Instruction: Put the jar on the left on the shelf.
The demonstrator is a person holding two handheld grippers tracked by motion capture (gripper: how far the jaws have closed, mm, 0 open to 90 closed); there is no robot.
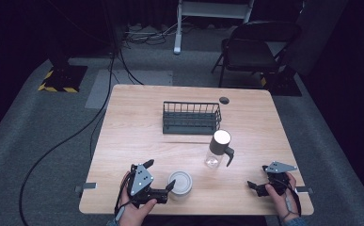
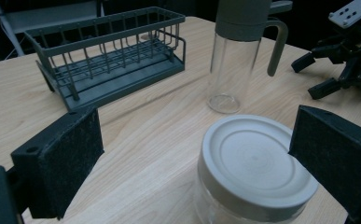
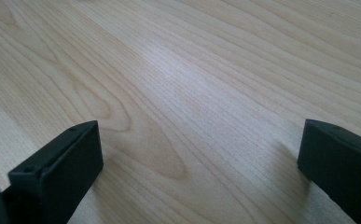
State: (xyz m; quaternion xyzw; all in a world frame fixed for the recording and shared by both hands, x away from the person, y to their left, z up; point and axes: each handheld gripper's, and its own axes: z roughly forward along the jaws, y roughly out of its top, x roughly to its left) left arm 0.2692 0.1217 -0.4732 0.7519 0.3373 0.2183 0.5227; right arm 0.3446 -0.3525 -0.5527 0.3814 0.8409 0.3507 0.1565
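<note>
Jar x1, bottle x1, rack x1, tongs x2.

The jar's lower body is cut off by the frame's bottom edge.

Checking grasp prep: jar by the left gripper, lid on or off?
On. The grey lid sits flat on the jar, between the open left gripper jaws.

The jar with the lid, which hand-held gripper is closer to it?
Left. The left hand-held gripper is right beside the jar, jaws open around it. The right hand-held gripper sits far off to its right.
</note>
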